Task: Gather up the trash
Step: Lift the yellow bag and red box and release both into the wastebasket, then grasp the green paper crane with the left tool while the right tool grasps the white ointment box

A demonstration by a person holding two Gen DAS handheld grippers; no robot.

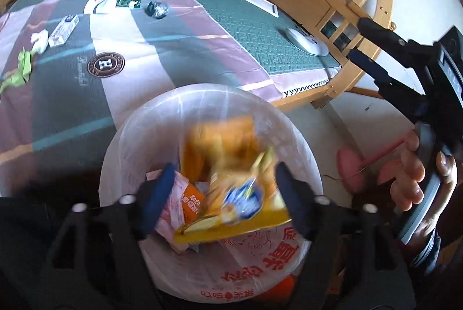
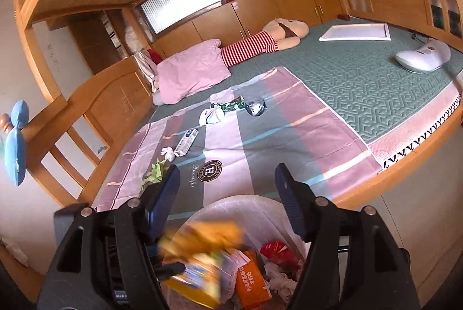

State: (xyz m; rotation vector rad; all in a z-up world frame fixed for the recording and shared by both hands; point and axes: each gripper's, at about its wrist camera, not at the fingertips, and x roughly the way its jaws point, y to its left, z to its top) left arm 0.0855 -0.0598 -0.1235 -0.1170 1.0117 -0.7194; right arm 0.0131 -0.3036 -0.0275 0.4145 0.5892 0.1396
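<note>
On the far left of the bed (image 2: 347, 84), on the striped sheet (image 1: 162, 49), we see trash not yet collected: a green wrapper (image 1: 20, 70), a white tissue (image 1: 39, 39) just beside it, and a small white box (image 1: 63, 29) next to the tissue. Further along lie a white packet (image 1: 99, 3), a green printed wrapper (image 1: 127, 0) touching it, and a dark crumpled bag (image 1: 157, 9) a little apart.

Our left gripper (image 1: 222, 194) hangs over the bin (image 1: 124, 136), which stands on the floor against the bed's edge and is lined with a clear bag. Its jaws are spread. A yellow snack bag (image 1: 231, 194) sits between them, blurred, and the pads do not appear to press on it; we cannot tell whether it touches either one. Beneath it in the bin lie an orange pack (image 1: 192, 200) and pale paper scraps.

To the right, a white device (image 1: 306, 41) rests on the green mat near the bed's corner. Our right gripper (image 1: 354, 35) points toward the bed frame there, a hand (image 1: 411, 174) on its handle. Its jaws stand apart with nothing between them; in its own view the sheet and the bin rim show in the gap. A pink slipper (image 1: 350, 165) lies on the floor beside the bin.
</note>
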